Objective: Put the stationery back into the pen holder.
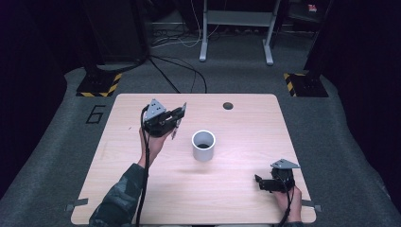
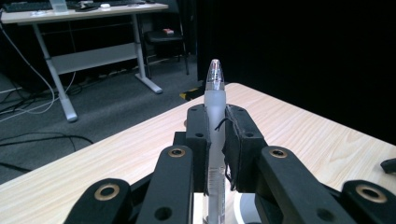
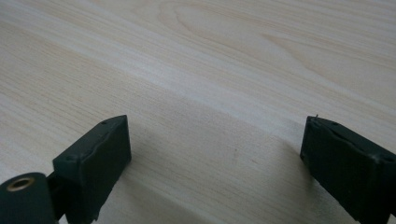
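Pale wood with a light grain makes the top of the table (image 1: 236,189); it stands on grey carpet, and near its far edge there is a small dark round hole (image 1: 228,105).

Close to the middle of the table stands a white cup (image 1: 204,145), upright, its dark inside open to the high view; nothing touches it.

At the left of the cup, and a little farther from the person, the left gripper (image 1: 176,124) is held up above the wood by the left hand (image 1: 150,144); a sleeve with a camouflage pattern (image 1: 118,201) comes in from the bottom edge, and a black cable (image 1: 143,189) hangs down along the arm. In the left gripper view its jaws are pressed together on a pen (image 2: 215,98); the pen has a frosted, half-clear barrel and a clear pointed end, and it stands upright between the two black pads (image 2: 198,140), the pointed end rising above them. In the high view the pen shows as a thin grey stick just beside the cup, apart from it.

Near the right front corner of the table is the right gripper (image 1: 258,182), low over the wood, in the right hand (image 1: 286,201); it is well apart from the cup. In the right gripper view its jaws are spread wide, one at each lower corner, and between them lies bare wood.

Beyond the table, on the floor, stand a grey desk frame (image 1: 236,28) and two black bases with yellow and black stripes (image 1: 97,85); loose cables (image 1: 179,71) lie on the carpet.
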Tool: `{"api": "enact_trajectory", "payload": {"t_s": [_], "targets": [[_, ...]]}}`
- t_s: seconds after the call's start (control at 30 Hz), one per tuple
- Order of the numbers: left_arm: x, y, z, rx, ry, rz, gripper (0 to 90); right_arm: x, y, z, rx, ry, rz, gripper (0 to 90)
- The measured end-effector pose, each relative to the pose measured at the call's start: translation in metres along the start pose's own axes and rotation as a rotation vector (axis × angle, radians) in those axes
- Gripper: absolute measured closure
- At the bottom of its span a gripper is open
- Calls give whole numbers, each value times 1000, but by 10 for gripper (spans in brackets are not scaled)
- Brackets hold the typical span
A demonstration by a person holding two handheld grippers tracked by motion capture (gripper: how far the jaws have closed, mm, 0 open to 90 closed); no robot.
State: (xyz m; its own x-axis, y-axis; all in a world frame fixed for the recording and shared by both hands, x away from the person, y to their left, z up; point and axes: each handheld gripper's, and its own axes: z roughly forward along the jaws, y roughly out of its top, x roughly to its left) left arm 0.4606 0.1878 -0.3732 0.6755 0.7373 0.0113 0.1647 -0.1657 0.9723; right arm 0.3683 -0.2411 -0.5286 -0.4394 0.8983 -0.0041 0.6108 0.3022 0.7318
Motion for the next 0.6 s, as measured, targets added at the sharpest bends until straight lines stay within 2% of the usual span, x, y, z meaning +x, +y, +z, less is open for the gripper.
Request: {"api": "enact_trajectory", "payload": {"t_s": [0.6], "targets": [[-17,5,22,-45,-26,2,806,0,0,0,0,9,-10,84]]}}
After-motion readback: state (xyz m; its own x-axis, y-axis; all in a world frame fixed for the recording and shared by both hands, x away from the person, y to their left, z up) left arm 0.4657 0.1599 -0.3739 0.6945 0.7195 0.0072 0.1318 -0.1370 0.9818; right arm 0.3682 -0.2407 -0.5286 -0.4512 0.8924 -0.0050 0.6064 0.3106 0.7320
